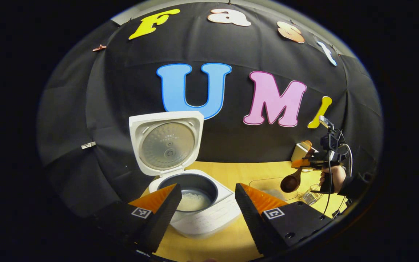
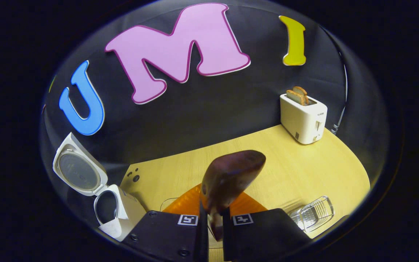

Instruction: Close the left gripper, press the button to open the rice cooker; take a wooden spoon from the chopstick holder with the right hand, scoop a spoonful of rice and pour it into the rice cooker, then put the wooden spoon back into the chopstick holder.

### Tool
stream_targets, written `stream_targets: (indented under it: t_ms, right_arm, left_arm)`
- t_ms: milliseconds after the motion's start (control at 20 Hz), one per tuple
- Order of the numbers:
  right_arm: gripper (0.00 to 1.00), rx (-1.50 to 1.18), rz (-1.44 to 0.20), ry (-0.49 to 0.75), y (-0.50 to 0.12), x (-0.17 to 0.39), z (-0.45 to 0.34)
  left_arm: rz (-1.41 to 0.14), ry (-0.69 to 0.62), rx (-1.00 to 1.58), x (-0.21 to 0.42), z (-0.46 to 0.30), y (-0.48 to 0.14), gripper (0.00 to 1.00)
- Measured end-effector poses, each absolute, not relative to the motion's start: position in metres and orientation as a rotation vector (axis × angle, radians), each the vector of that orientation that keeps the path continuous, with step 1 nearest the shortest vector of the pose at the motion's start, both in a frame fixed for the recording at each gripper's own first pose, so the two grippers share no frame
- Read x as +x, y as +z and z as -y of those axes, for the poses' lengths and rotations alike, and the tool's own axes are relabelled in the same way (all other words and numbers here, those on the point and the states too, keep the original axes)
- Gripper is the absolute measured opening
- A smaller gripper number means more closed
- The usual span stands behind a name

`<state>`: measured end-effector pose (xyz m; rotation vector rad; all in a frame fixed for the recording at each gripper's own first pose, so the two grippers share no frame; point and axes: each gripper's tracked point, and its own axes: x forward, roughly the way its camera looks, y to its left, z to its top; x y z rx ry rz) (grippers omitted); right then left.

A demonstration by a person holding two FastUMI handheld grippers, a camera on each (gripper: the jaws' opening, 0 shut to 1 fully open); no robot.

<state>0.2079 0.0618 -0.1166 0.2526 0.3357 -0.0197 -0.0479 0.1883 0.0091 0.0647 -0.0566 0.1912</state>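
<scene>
The white rice cooker point(image 1: 209, 222) stands open with its lid point(image 1: 166, 143) upright, and white rice lies at the bottom of its dark pot point(image 1: 195, 198). My left gripper point(image 1: 206, 193) hovers open just in front of the pot, holding nothing. Far to the right, a hand holds my right gripper point(image 1: 318, 162) above the table with the dark wooden spoon point(image 1: 291, 181) hanging from it. In the right gripper view my right gripper point(image 2: 217, 209) is shut on the handle of the wooden spoon point(image 2: 231, 178). I cannot tell whether its bowl holds rice. The clear chopstick holder point(image 2: 313, 213) sits low right.
A white toaster point(image 2: 304, 116) with bread slices stands at the back right of the wooden table point(image 2: 304, 171). A shallow clear container point(image 1: 269, 186) lies between the cooker and the spoon. The rice cooker point(image 2: 116, 213) and lid point(image 2: 78, 171) are at the left edge.
</scene>
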Motion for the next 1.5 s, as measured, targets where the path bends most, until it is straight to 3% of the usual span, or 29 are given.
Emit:
stream_targets:
  t_ms: [500,550,600,900,1150,1200,1500]
  right_arm:
    - [0.19,0.162,-0.395,-0.077,-0.186,0.239,-0.095]
    - [0.2,0.163,-0.413,-0.073,-0.194,0.237,-0.1]
    - [0.19,0.168,-0.424,-0.067,-0.201,0.234,-0.105]
    - [0.2,0.169,-0.415,-0.054,-0.201,0.221,-0.125]
    - [0.2,0.284,-0.465,-0.007,-0.207,0.204,-0.152]
    - [0.2,0.317,-0.476,0.003,-0.208,0.202,-0.157]
    - [0.2,0.462,-0.535,0.016,-0.211,0.201,-0.167]
  left_arm:
    - [-0.006,0.231,-0.026,-0.052,-0.224,-0.019,0.95]
    - [-0.007,0.232,-0.03,-0.052,-0.226,-0.019,0.92]
    - [-0.006,0.234,-0.033,-0.052,-0.228,-0.02,0.96]
    - [0.004,0.237,-0.054,-0.055,-0.237,-0.023,0.95]
    - [0.007,0.229,-0.081,-0.057,-0.237,-0.024,0.92]
    - [0.007,0.228,-0.082,-0.057,-0.237,-0.024,0.96]
    - [-0.006,0.251,-0.084,-0.07,-0.244,-0.034,0.95]
